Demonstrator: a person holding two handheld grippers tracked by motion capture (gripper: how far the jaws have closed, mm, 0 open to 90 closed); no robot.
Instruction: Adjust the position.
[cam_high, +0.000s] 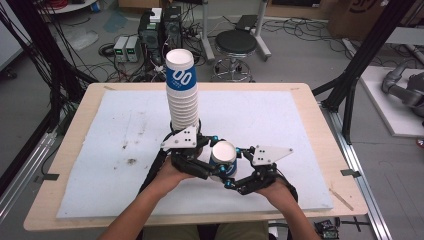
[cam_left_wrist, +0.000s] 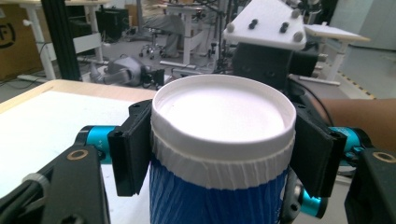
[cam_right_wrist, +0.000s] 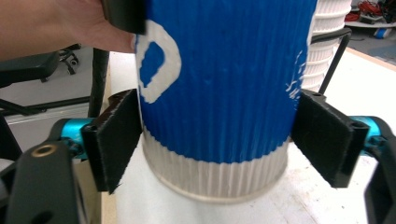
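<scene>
High view adds stack behind held cup

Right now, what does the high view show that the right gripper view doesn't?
Only high view: the closed white base of the upturned blue-and-white ribbed paper cup; the tall stack of ribbed paper cups at full height. Only right gripper view: the cup's rim on the white board, the right gripper fingers flanking its blue band. Both: cup and stack.

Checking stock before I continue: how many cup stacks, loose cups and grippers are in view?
cup stack: 1
loose cup, upside down: 1
grippers, left gripper and right gripper, both gripping the loose cup: 2
Total: 4
</scene>
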